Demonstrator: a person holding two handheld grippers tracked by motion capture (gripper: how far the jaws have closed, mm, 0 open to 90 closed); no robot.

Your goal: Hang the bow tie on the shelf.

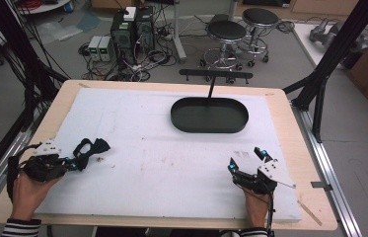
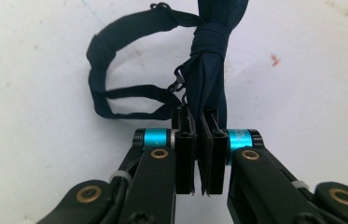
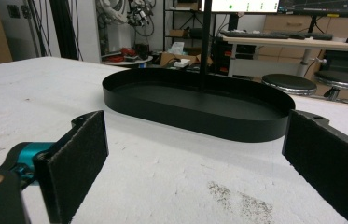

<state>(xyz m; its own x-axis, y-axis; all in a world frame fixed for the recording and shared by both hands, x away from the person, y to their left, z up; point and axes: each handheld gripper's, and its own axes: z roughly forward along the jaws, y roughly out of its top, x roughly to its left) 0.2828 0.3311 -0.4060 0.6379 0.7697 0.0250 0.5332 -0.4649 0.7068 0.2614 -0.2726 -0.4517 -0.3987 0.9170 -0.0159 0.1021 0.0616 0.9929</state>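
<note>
- The person's left hand (image 1: 26,190) comes in from the bottom edge at about 7 o'clock on the table (image 1: 280,106), a striped cuff at the wrist, and aims the left gripper (image 1: 75,162) toward 2 o'clock.
- The left gripper (image 2: 198,140) is clenched on a dark navy bow tie (image 2: 206,70): its jaws stand nearly together, with the folded cloth pinched between the pads.
- The right hand (image 1: 256,205) enters at about 5 o'clock and points the right gripper (image 1: 245,159) toward 12 o'clock. Its jaws are spread wide and hold nothing; its own view shows the two pads far apart with bare white mat (image 3: 162,177) between them.
- The bow tie (image 1: 90,147) lies on the white mat (image 1: 171,163) at about 9 o'clock, well apart from the black oval tray (image 1: 209,114) at about 1 o'clock.
- The left gripper view gives the tie's make: pleated cloth bound by a knot band, with a thin neck strap (image 2: 111,91) looping off to one side and lying flat on the mat.
- The right gripper view shows the tray (image 3: 195,119) low-walled and empty, with a thin black post rising behind it, and grey scuff marks on the mat nearby.
- The high view alone shows both hands well apart, at opposite near corners, and stools (image 1: 227,32) and computers (image 1: 132,29) on the floor beyond.
</note>
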